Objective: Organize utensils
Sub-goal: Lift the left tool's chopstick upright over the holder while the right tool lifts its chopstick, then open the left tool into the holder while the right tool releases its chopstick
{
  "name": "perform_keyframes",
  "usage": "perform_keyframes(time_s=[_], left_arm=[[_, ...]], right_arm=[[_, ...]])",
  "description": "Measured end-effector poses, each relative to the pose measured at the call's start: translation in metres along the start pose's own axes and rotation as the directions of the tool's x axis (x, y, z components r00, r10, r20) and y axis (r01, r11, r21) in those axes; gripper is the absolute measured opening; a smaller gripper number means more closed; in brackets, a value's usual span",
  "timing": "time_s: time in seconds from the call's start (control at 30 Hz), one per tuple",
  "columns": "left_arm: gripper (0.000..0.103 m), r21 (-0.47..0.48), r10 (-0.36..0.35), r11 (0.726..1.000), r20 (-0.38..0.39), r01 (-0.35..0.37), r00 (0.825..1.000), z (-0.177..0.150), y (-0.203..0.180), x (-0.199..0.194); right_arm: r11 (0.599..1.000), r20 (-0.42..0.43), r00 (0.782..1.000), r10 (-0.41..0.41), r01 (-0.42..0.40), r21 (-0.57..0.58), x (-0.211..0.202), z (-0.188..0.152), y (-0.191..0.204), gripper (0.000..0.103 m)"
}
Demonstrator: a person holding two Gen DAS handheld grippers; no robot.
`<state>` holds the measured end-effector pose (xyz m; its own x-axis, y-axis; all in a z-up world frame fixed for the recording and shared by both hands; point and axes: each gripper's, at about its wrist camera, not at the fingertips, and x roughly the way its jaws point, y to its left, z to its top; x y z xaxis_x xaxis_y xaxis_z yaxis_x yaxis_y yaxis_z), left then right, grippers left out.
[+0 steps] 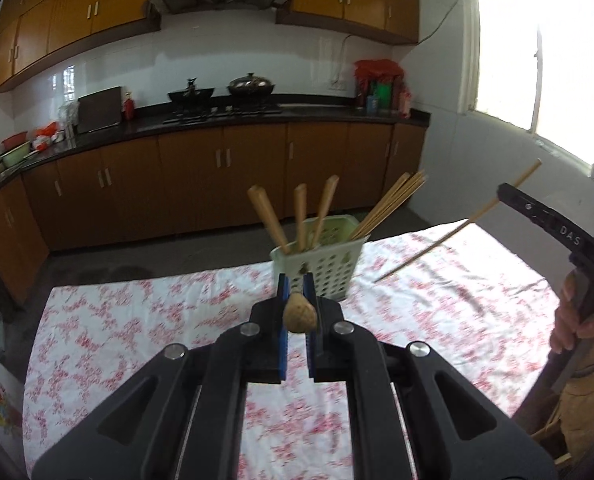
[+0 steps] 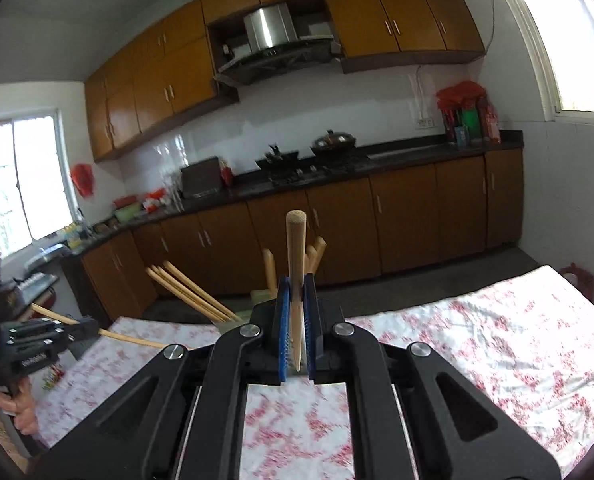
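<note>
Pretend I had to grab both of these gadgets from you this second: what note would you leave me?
Left gripper: shut on one chopstick, seen end-on between its fingers.
Right gripper: shut on another chopstick, standing upright in that gripper's own view.
Utensil basket: on the floral tablecloth, straight ahead of both grippers, already holding several chopsticks and wooden handles.
Done: most utensils are in the basket.
Left: drop both held chopsticks into the basket. No other loose utensils are visible on the cloth.
</note>
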<state>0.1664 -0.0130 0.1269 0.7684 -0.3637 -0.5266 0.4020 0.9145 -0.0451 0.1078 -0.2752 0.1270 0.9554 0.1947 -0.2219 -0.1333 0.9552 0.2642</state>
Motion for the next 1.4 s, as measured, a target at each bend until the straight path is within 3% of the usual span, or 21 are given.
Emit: perform_keyframes(time_s=[0.23, 0.4, 0.6, 0.83, 1.1, 1.13, 1.2, 1.27, 1.4], left_arm=[[0.008, -0.001, -0.022, 1.000, 0.101, 0.022, 0.995, 0.045, -0.021, -0.006], [0.008, 0.032, 0.011, 0.999, 0.133, -0.015, 0.991, 0.076, -0.037, 0.011], [0.008, 0.029, 0.063, 0.997, 0.080, -0.065, 0.995, 0.094, -0.033, 0.053], [0.008, 0.016, 0.051, 0.999, -0.008, -0.051, 0.999, 0.089, -0.022, 0.084], [0.008, 0.003, 0.048, 0.999, -0.032, -0.048, 0.998, 0.084, -0.011, 0.098], [0.010, -0.002, 0.049, 0.999, -0.029, -0.049, 0.998, 0.085, -0.010, 0.099], [0.010, -0.013, 0.044, 0.999, -0.018, -0.044, 0.999, 0.086, -0.007, 0.098], [0.014, -0.021, 0.047, 0.999, -0.008, -0.047, 0.999, 0.088, -0.002, 0.097], [0.022, -0.036, 0.057, 0.998, 0.020, -0.056, 0.998, 0.088, 0.001, 0.087]], right_arm=[[0.999, 0.119, 0.992, 0.039, -0.035, -0.040, 0.003, 0.034, 0.027, 0.007], [0.998, 0.132, 0.991, 0.037, -0.028, -0.063, 0.027, 0.043, 0.037, 0.007], [0.994, 0.061, 0.998, -0.008, 0.014, -0.106, 0.068, 0.035, 0.036, 0.007], [0.996, -0.025, 0.999, -0.022, 0.020, -0.082, 0.094, 0.022, 0.027, 0.007], [0.995, -0.071, 0.997, -0.041, 0.034, -0.093, 0.104, 0.016, 0.028, 0.008], [0.994, -0.074, 0.996, -0.044, 0.036, -0.099, 0.104, 0.016, 0.029, 0.009], [0.994, -0.071, 0.996, -0.047, 0.039, -0.104, 0.104, 0.017, 0.029, 0.025], [0.993, -0.059, 0.997, -0.052, 0.046, -0.110, 0.100, 0.018, 0.030, 0.033], [0.993, -0.048, 0.997, -0.057, 0.052, -0.108, 0.093, 0.022, 0.028, 0.033]])
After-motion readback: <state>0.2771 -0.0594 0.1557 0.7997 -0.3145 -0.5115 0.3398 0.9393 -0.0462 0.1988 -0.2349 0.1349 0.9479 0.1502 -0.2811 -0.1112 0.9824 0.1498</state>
